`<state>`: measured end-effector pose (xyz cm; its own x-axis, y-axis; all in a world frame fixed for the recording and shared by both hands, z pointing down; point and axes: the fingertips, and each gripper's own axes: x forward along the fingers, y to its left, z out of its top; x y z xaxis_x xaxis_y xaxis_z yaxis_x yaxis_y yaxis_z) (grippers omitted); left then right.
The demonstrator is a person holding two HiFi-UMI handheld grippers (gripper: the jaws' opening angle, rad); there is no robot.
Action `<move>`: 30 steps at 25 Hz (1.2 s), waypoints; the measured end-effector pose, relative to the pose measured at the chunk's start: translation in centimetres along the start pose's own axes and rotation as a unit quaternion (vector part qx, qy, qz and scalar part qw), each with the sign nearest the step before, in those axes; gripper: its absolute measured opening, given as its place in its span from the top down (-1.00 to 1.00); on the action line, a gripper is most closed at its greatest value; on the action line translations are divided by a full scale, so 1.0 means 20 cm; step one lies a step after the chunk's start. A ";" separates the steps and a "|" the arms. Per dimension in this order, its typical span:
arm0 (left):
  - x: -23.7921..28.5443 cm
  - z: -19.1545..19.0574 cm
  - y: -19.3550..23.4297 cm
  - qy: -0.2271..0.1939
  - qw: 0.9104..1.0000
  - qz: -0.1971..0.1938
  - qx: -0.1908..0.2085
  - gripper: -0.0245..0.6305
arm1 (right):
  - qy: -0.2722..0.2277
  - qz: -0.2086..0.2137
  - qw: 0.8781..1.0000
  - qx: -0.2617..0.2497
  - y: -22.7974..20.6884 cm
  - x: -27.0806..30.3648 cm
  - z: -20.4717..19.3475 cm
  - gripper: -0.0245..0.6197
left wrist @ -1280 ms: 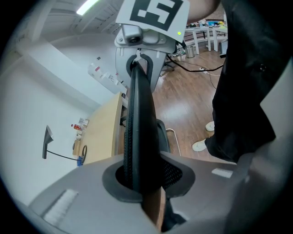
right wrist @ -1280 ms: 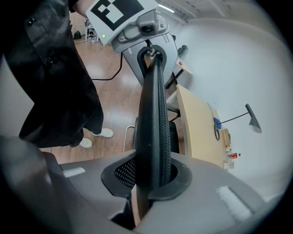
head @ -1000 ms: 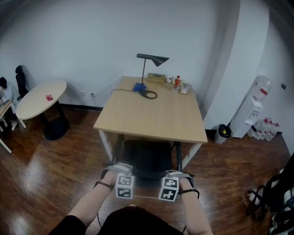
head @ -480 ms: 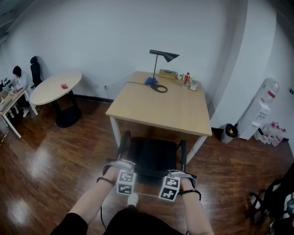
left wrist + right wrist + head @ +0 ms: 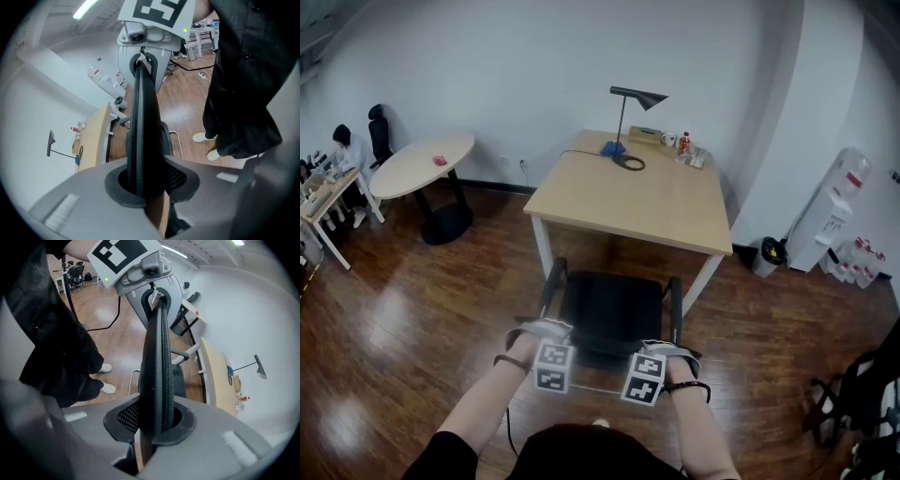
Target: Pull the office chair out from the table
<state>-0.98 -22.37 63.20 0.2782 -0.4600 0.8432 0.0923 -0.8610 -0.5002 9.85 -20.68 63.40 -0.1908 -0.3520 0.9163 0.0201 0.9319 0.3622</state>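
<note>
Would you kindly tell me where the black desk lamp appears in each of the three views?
Head view: the desk lamp stands top centre, at the far edge of the table.
Left gripper view: far left, at mid-height.
Right gripper view: far right, at mid-height.
Shared landmark: that light wooden table under it.

Head view: high, on the person's head; faces forward and steeply down, far from the counter (image 5: 628,202).
Left tool (image 5: 551,364) view: on that tool, close along the chair back (image 5: 143,117), facing the right tool (image 5: 143,56).
Right tool view: mirrored, equally close.
Shared by all: chair back, counter, lamp (image 5: 636,97), wooden floor (image 5: 403,319).
</note>
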 end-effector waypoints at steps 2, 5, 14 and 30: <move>-0.03 0.01 -0.06 -0.001 1.000 -0.002 0.000 0.71 | 0.001 0.002 1.000 0.003 0.06 -0.02 0.01 0.74; -0.08 0.02 -0.13 -0.005 1.000 -0.003 0.005 0.71 | 0.004 0.004 1.000 0.011 0.15 -0.06 0.03 0.74; -0.22 0.04 -0.36 -0.012 1.000 -0.012 0.019 0.71 | 0.013 0.007 0.999 0.044 0.41 -0.16 0.10 0.72; -0.42 0.08 -0.63 -0.041 0.999 0.006 0.020 0.69 | 0.005 -0.053 0.996 0.069 0.68 -0.28 0.19 0.64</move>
<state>-2.88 -7.34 62.11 0.3572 -0.4495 0.8188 0.1261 -0.8454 -0.5191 7.51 -5.65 62.51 -0.1758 -0.4499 0.8756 -0.1349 0.8921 0.4313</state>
